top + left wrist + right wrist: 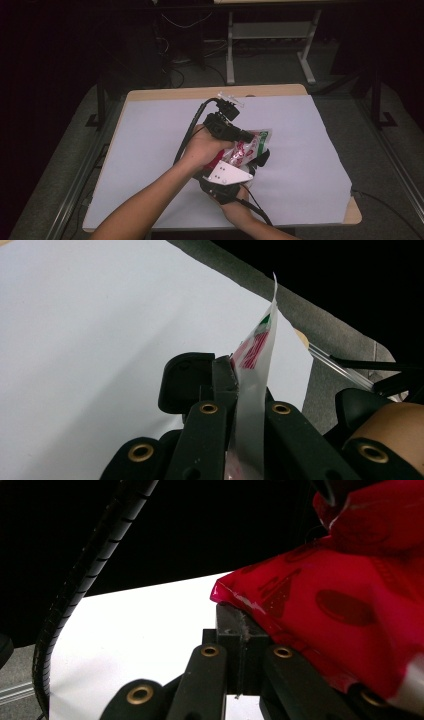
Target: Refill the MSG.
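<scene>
Gripping from the left of the high view, the person's left hand (202, 150) carried the left gripper (235, 131) above the middle of the table (150, 93), its ribbed cable (192, 127) arching up and back toward the far edge. That gripper's jaws were clamped tight on the packet (250, 145), a red, white and green printed plastic pouch held up off the white sheet (145, 150) that covered the tabletop. In the left gripper view the two black jaws stood closed with the thin clear edge of the packet (252, 390) pinched between them, the film rising in a narrow strip past the jaw tips, with red stripes and a green corner near its top.

Just right of and nearer than the left gripper in the high view, the right gripper (245, 170) sat under its grey three-cornered plate (227, 172), held by the right hand (235, 207) coming in from the bottom edge. Its jaws were likewise fully closed on the same packet: the right gripper view showed the red printed body of the packet (325, 605) caught at its lower edge between the jaws and bulging out to the right. The two grippers stood close together, the packet stretched between them above the sheet.
</scene>
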The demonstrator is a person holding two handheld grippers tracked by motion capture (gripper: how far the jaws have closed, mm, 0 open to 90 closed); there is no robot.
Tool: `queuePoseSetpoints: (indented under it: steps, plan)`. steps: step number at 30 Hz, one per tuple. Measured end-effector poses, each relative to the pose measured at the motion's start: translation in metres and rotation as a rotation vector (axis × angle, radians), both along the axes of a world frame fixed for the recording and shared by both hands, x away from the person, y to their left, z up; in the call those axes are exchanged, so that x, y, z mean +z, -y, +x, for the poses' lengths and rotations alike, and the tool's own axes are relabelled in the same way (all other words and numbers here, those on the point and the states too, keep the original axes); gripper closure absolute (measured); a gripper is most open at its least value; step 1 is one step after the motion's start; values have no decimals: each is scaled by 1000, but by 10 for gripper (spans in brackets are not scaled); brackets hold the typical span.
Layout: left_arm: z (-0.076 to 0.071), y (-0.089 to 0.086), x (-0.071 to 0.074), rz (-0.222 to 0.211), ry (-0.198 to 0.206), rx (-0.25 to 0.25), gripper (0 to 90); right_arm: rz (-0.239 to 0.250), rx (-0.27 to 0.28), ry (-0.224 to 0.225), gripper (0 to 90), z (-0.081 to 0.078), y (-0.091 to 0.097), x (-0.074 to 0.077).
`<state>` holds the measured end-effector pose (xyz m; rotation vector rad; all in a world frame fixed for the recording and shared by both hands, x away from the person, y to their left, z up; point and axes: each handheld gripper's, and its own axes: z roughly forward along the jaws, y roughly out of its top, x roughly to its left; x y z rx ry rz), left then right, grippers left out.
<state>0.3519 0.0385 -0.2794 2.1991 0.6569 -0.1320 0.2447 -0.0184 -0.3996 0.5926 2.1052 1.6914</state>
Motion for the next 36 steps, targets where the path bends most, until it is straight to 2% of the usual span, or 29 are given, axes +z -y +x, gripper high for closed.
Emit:
queuePoseSetpoints:
  steps: [21,30,36]
  plan:
    - [1,-8,-2,-30,-13,0,899,-18,9,-5,900,-1,-2,-4]
    - [0,-13,0,-64,-24,-10,899,-28,8,-17,900,0,-2,-8]
    - [0,-20,1,-106,-39,-14,899,-40,3,-27,900,0,-3,-11]
